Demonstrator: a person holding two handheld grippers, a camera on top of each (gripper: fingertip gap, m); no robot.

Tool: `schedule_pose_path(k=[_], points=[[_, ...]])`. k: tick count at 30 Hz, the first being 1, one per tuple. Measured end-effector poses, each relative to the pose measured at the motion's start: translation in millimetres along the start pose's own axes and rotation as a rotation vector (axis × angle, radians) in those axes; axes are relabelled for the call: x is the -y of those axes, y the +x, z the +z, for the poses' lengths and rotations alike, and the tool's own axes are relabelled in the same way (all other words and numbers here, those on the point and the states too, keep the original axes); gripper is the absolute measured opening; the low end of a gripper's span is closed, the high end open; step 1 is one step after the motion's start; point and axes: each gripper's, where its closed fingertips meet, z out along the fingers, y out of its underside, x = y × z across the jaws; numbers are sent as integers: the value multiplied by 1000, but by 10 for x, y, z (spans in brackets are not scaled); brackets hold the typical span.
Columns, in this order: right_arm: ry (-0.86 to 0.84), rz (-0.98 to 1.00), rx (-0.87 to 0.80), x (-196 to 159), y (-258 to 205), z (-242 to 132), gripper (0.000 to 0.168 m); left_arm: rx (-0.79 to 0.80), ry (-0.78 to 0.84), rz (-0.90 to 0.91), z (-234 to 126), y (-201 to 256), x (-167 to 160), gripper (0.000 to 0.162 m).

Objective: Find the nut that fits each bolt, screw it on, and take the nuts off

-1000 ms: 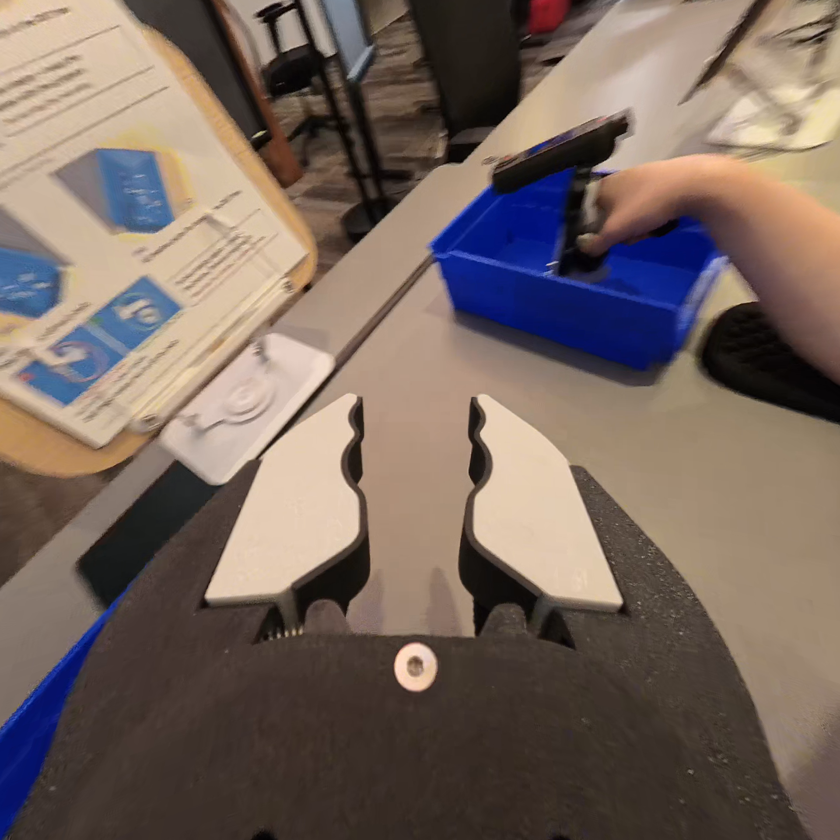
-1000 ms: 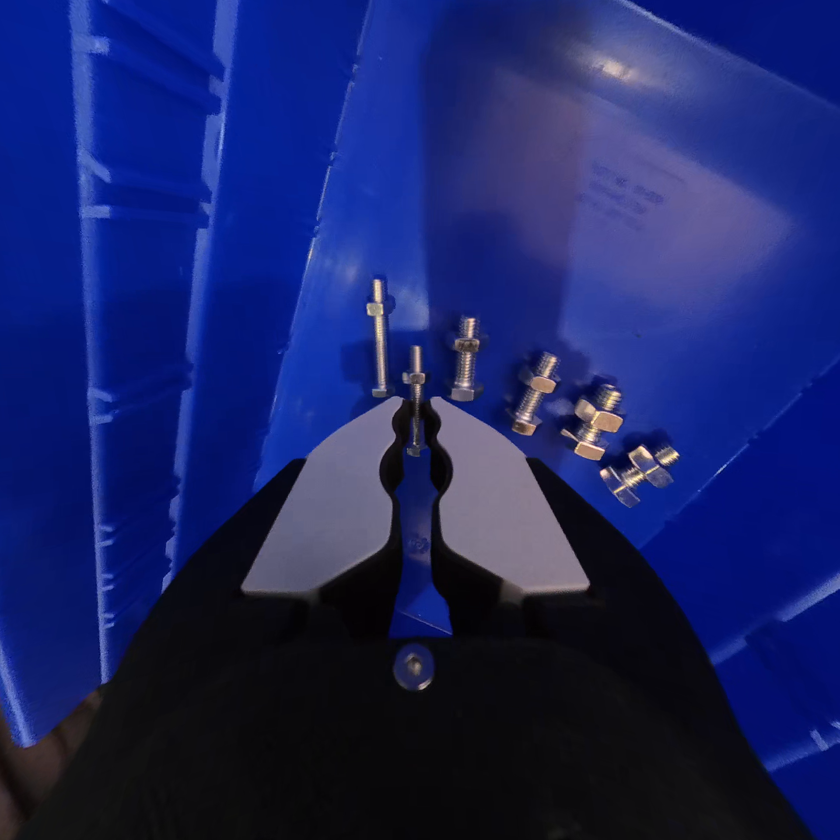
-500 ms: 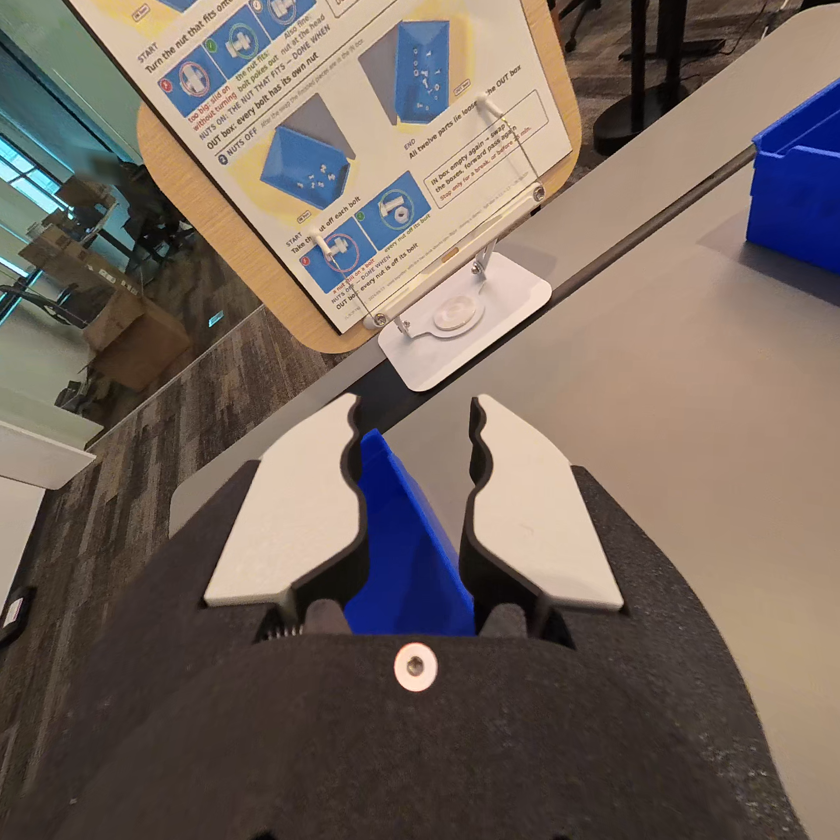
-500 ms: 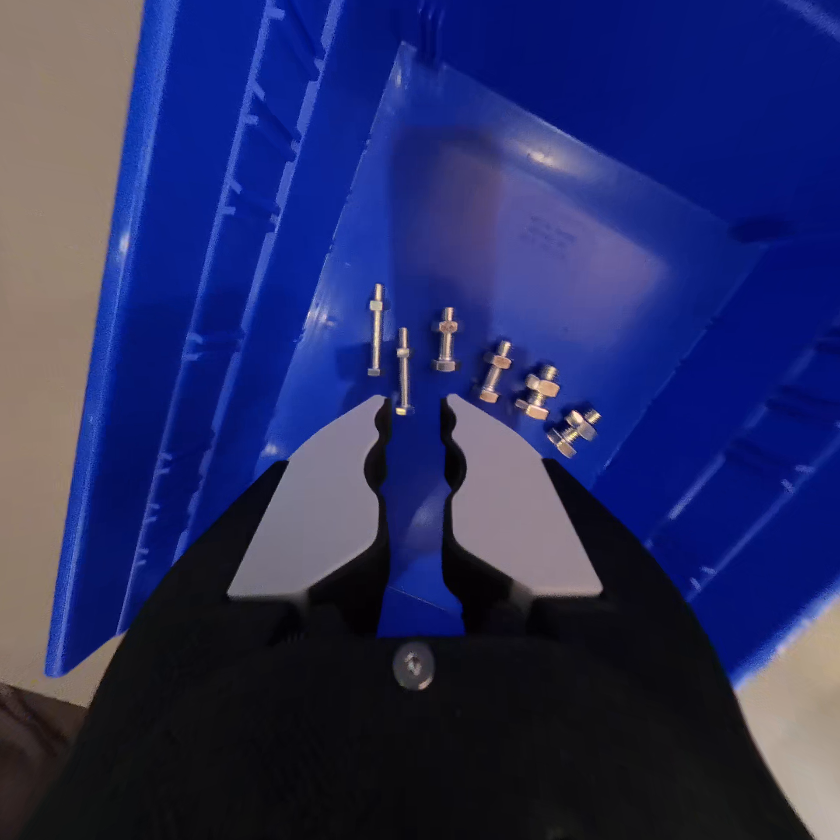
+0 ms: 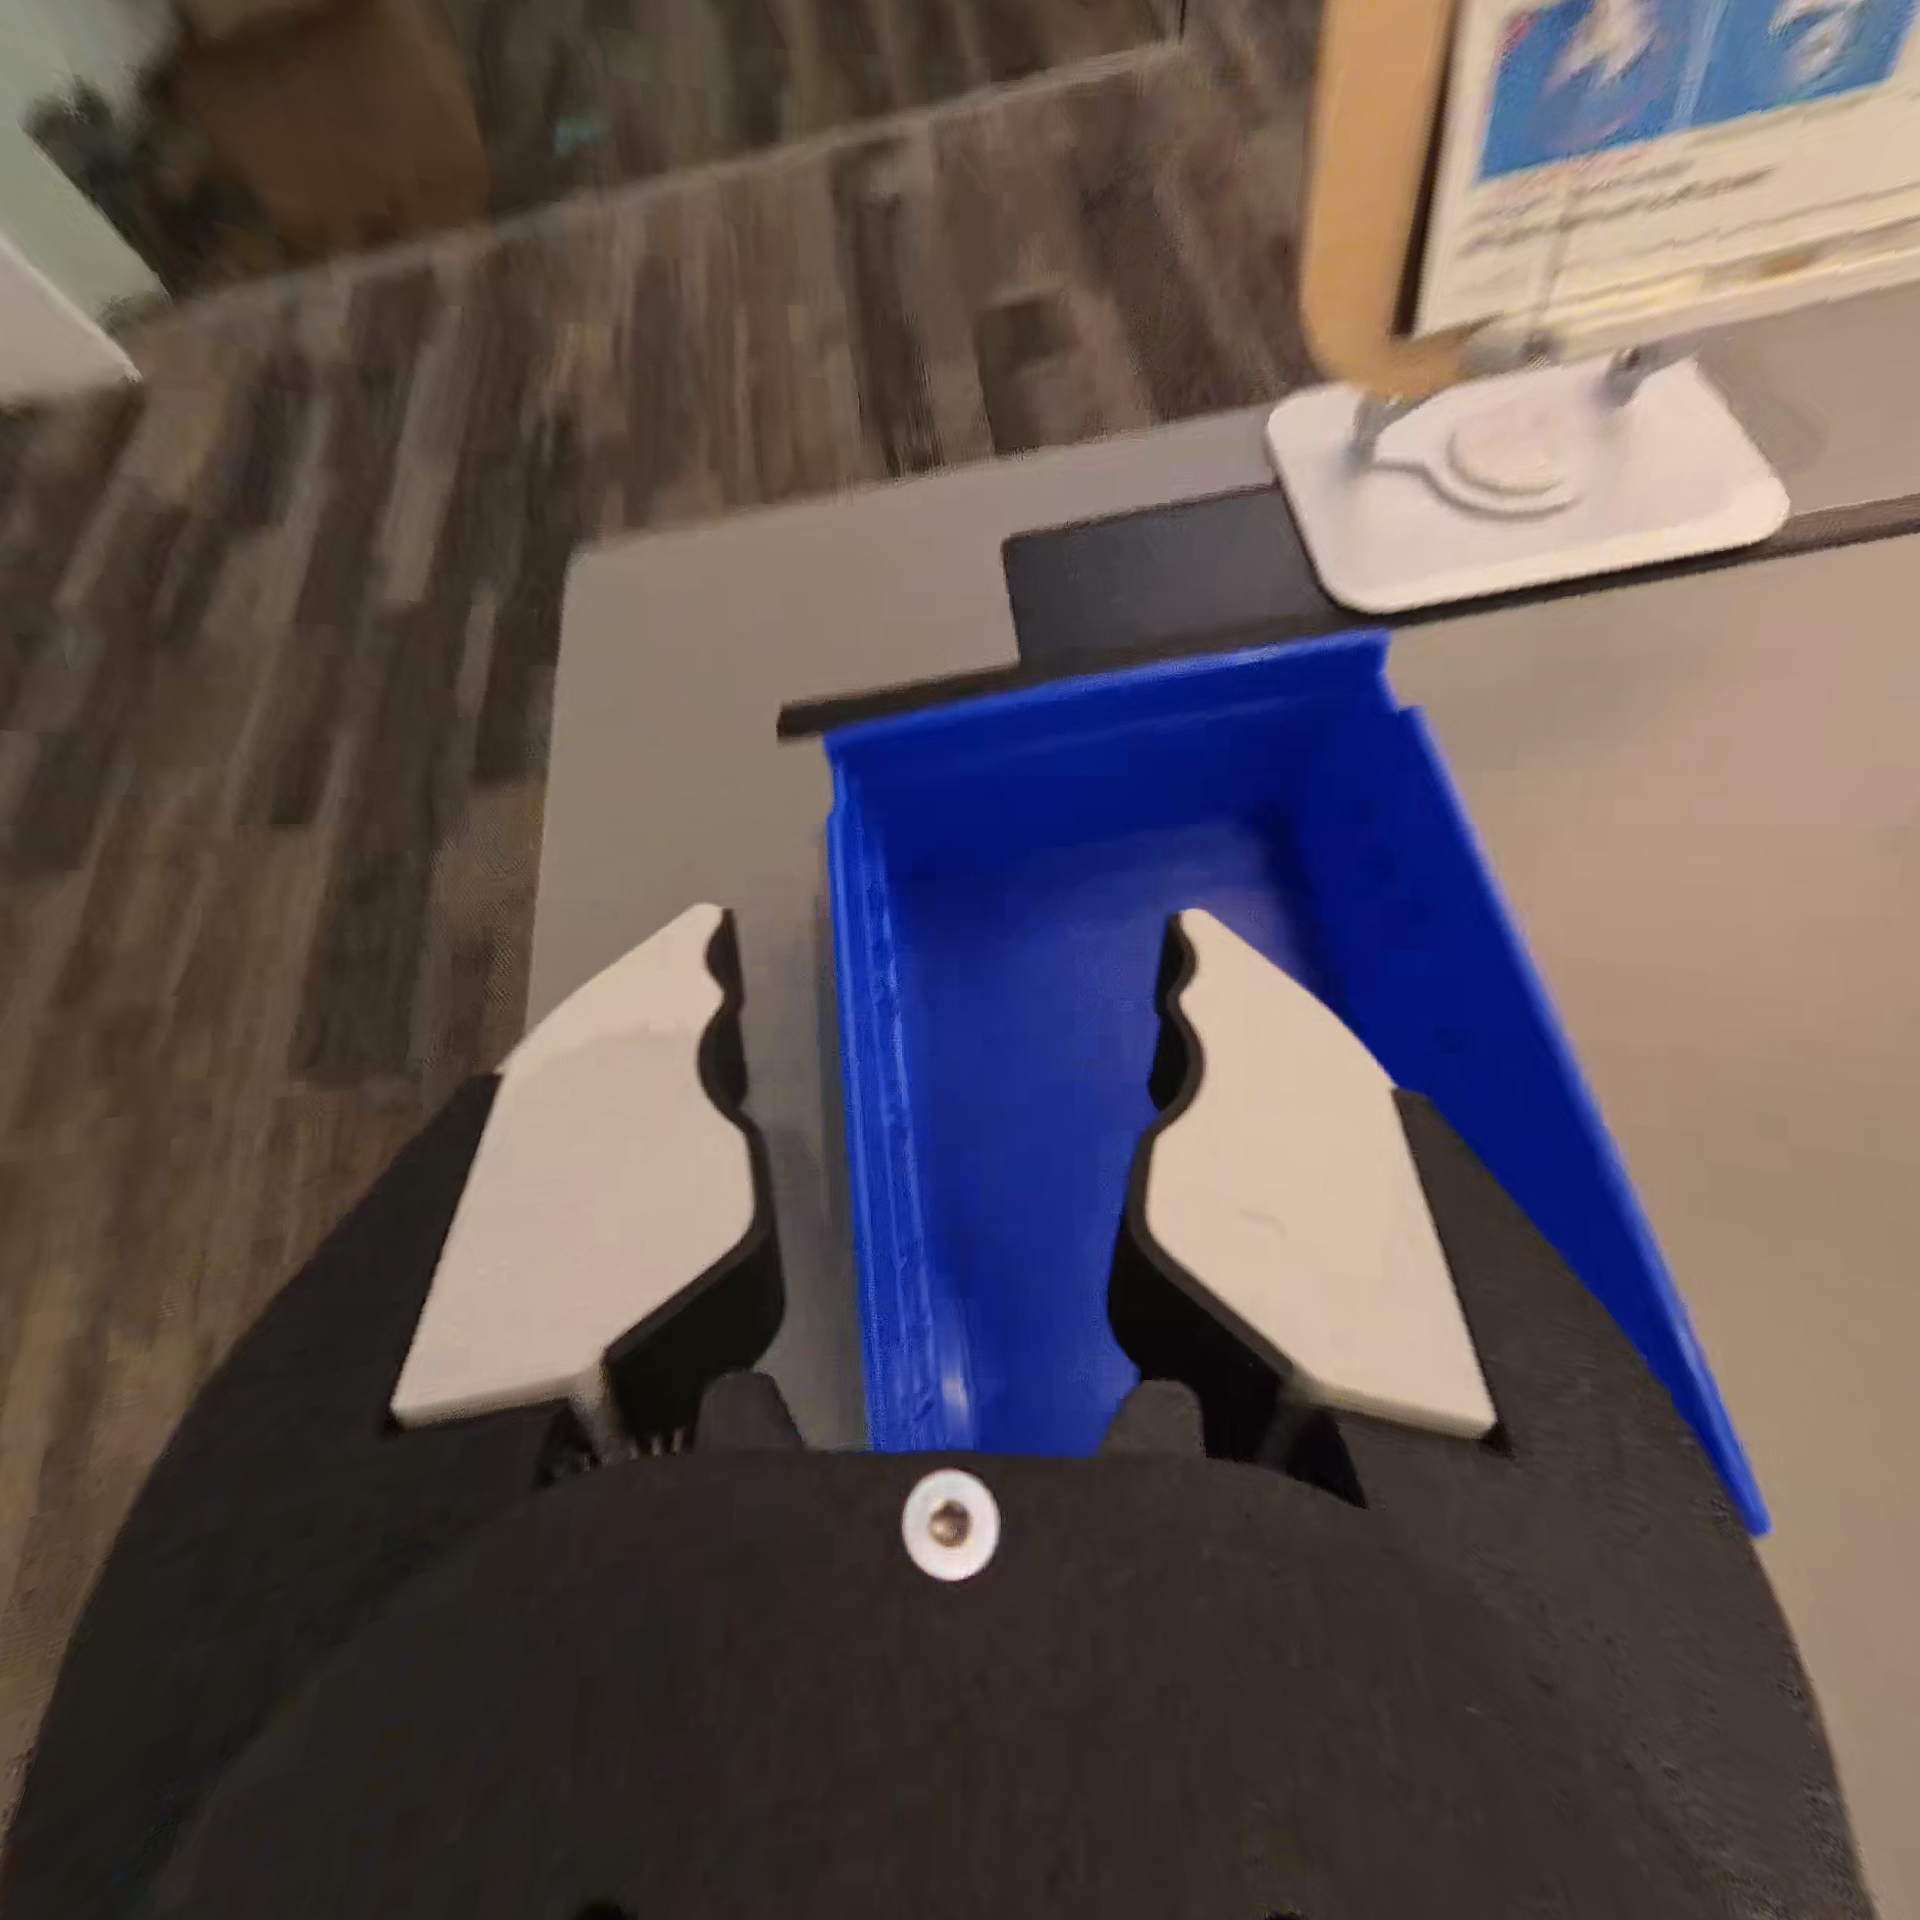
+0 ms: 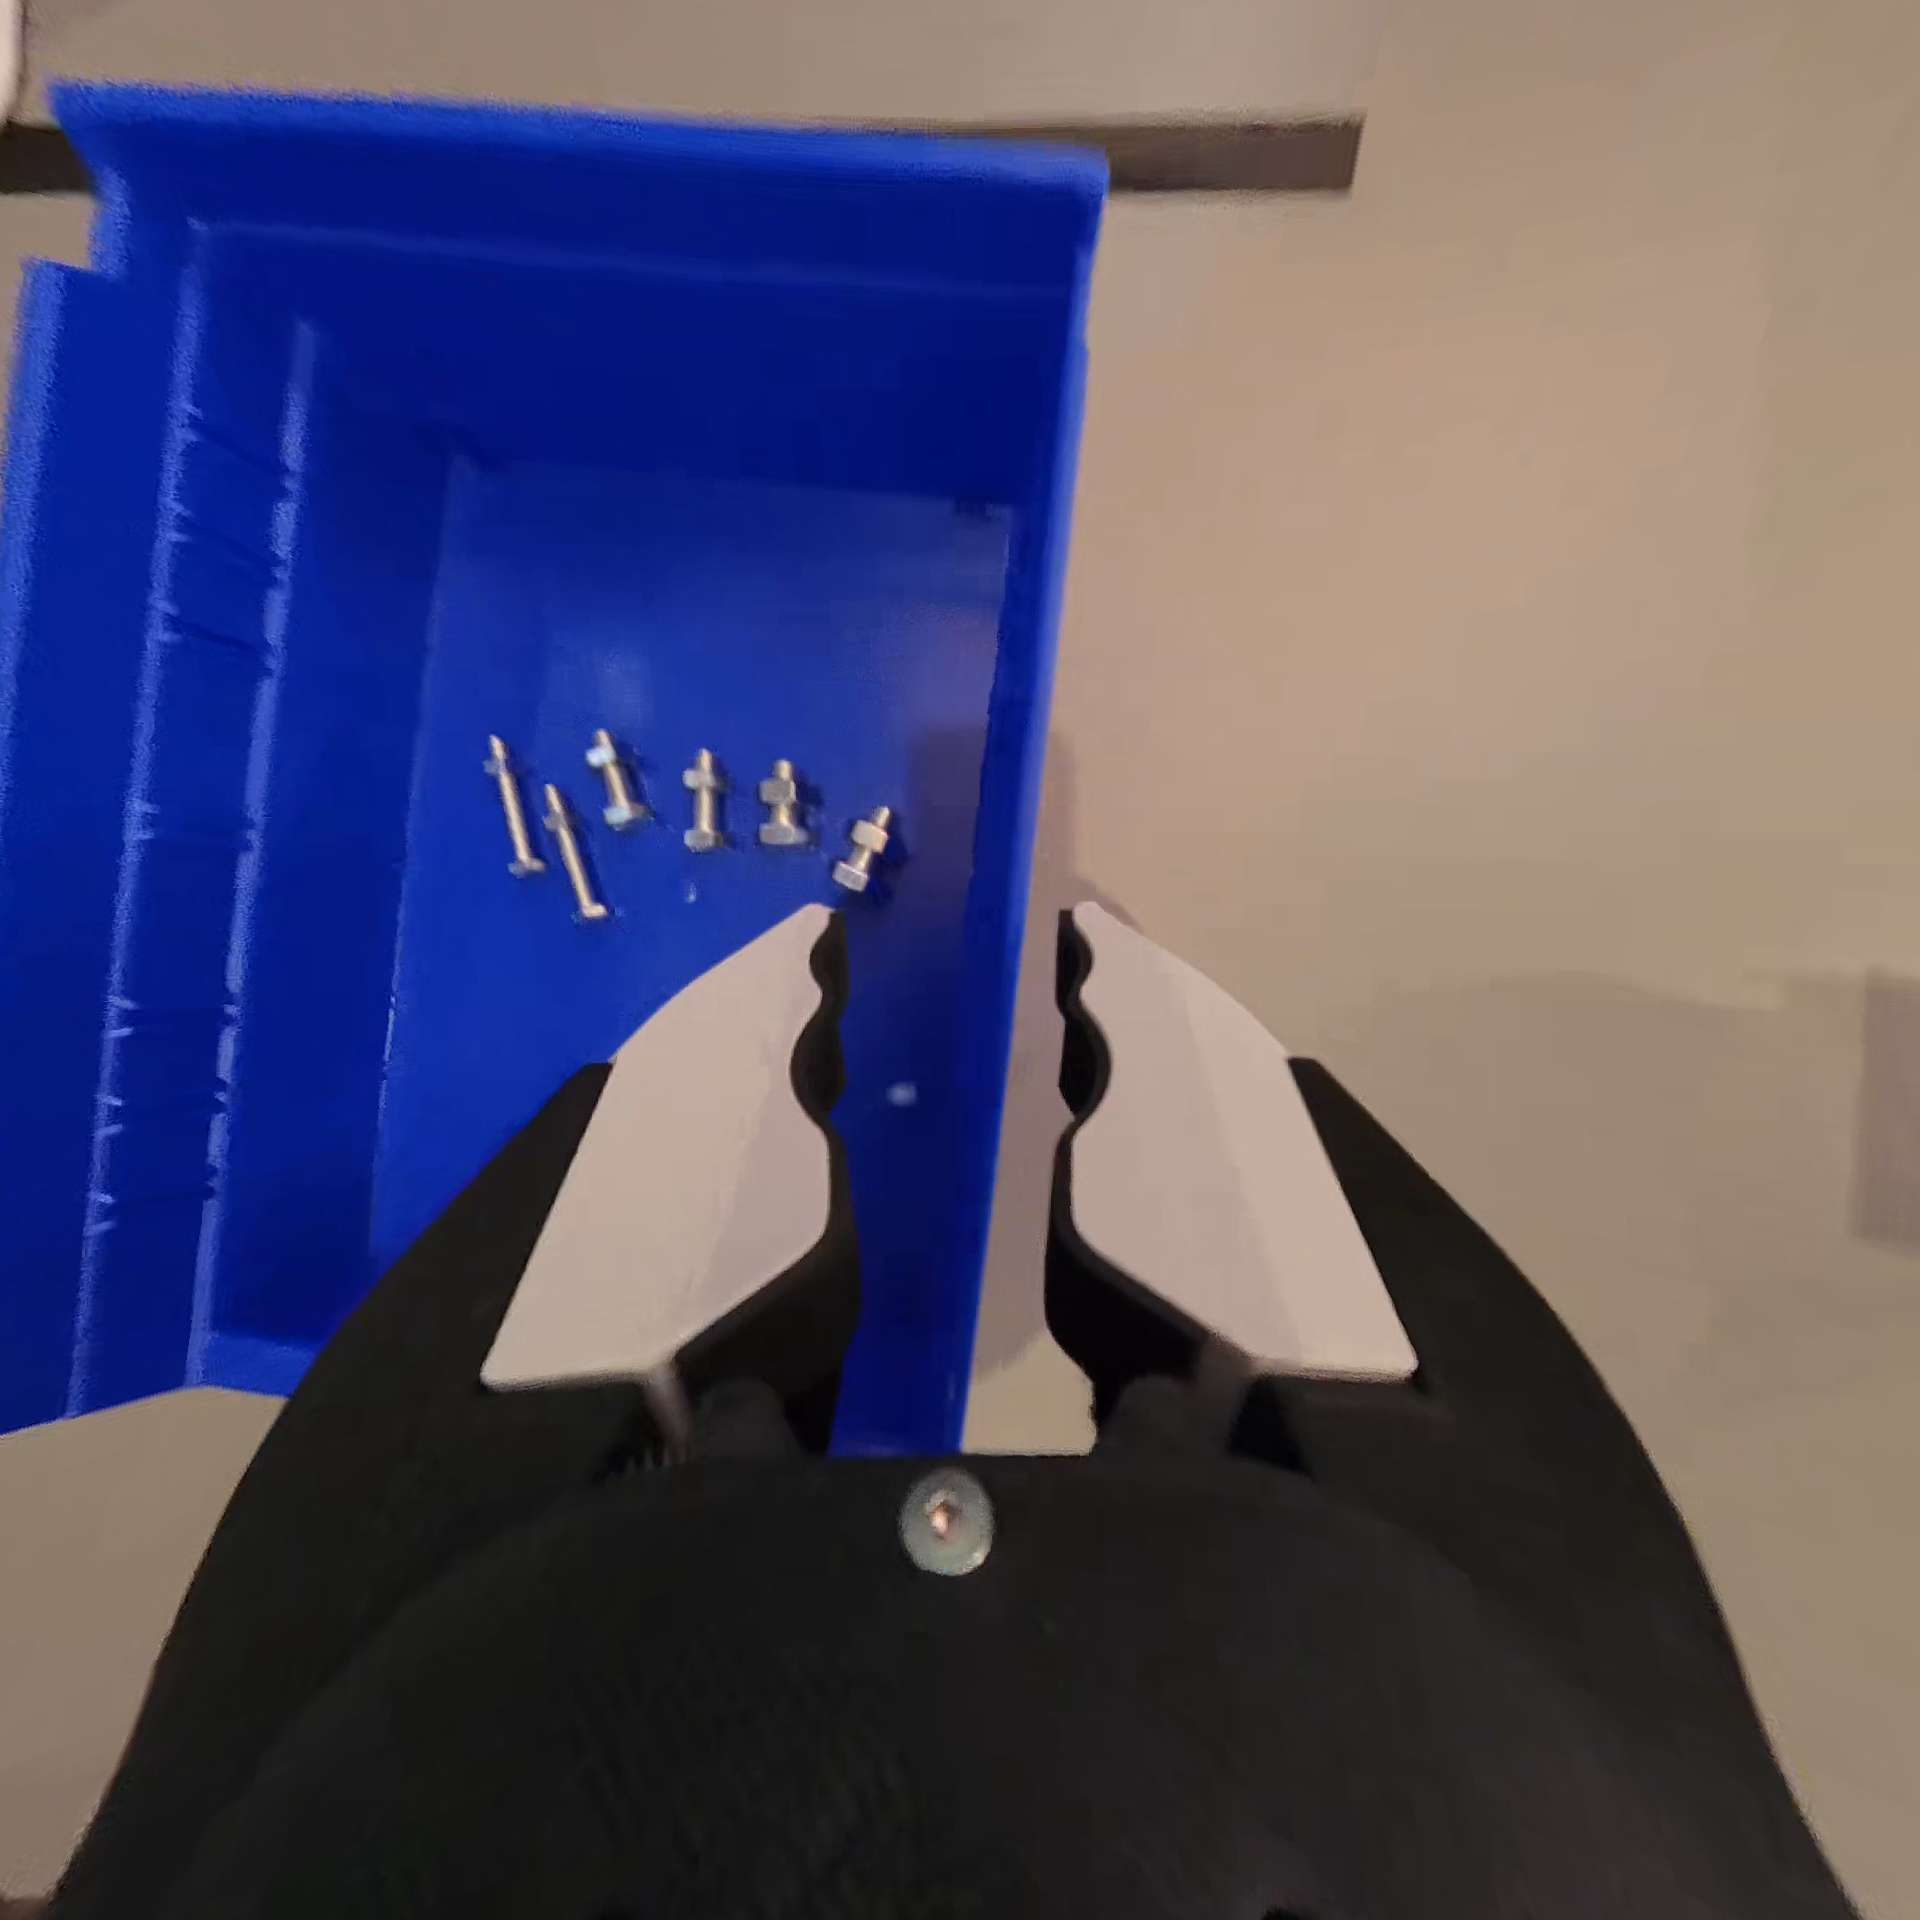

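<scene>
In the right wrist view a blue bin holds a row of several silver bolts, each with a nut on it, lying on its floor. My right gripper is open and empty, above the bin's right wall, a little short of the bolts. In the left wrist view a second blue bin looks empty as far as it shows. My left gripper is open and empty, its fingers astride that bin's left wall. The view is blurred.
A white stand base with a clipboard of instruction sheets stands beyond the left bin. A dark strip lies at the grey table's far edge. The table's left edge drops to a wood-pattern floor. One gripper's finger ends stand about 75 centimeters off the other's.
My right gripper has let go of a thin bolt, opened wider and pulled back up out of the bin. My left gripper has swung left and now sits wider open over the second bin.
</scene>
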Motion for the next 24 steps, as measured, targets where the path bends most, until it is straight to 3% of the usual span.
schedule_pose_path(k=[4, 7, 12, 24], points=[[-94, 49, 55, -181, 87, 274, 39, -141, -176, -159, 166, -225, -541, 77], [-194, 71, 62, -349, 134, 404, 22, -183, -297, -216, 311, -289, -849, 68], [-262, 88, 119, -463, 59, 503, 8, -189, -431, -241, 526, -317, -1150, 65], [-372, 81, 39, -578, -2, 550, 8, -176, -621, -197, 785, -235, -1460, 48]])
